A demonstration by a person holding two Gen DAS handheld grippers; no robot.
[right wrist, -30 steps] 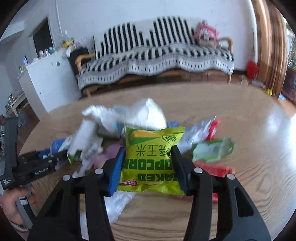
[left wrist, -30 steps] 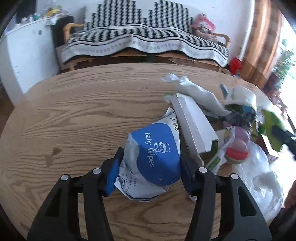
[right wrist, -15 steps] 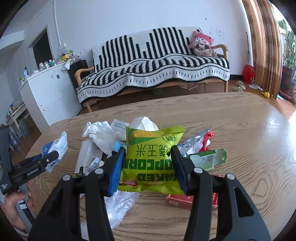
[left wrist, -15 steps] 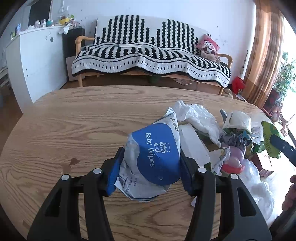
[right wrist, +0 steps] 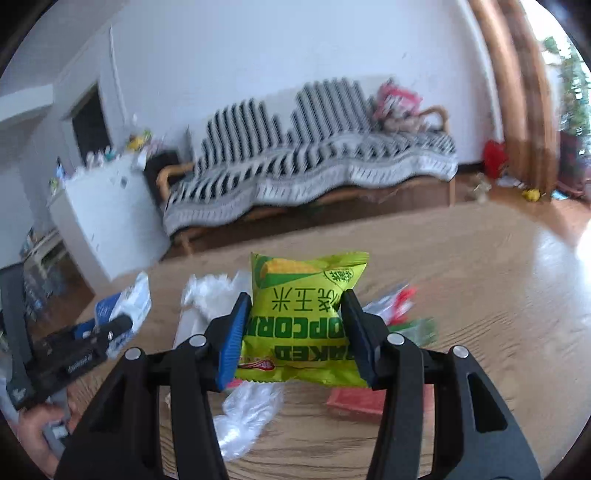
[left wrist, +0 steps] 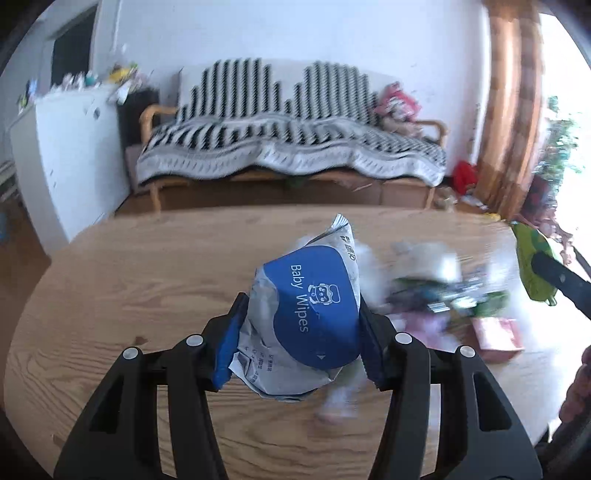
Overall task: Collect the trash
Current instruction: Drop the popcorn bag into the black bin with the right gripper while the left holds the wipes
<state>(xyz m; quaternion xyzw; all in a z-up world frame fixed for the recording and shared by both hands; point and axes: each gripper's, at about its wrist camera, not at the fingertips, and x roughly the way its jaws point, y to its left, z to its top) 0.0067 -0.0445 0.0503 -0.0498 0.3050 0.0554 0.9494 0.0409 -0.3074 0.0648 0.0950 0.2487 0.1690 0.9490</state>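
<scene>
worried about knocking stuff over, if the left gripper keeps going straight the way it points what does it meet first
Probably nothing nearby: the left gripper, shut on the blue-and-white baby wipes pack, points over bare wooden table toward the striped sofa. Depth is unclear.

Bright daylight from the right, white glare on the desk (right wrist: 554,258) at its right edge, blown-out window side in the left view, sofa (left wrist: 288,147) and trash pile (left wrist: 436,291) smeared by motion blur, held packets sharp, fisheye bending and dark corners.

A striped-blanket sofa (left wrist: 288,147) lines the white wall (left wrist: 295,33) — white cabinet (left wrist: 70,155) left, brown curtain (left wrist: 511,110) right, wooden floor (right wrist: 569,212).
</scene>
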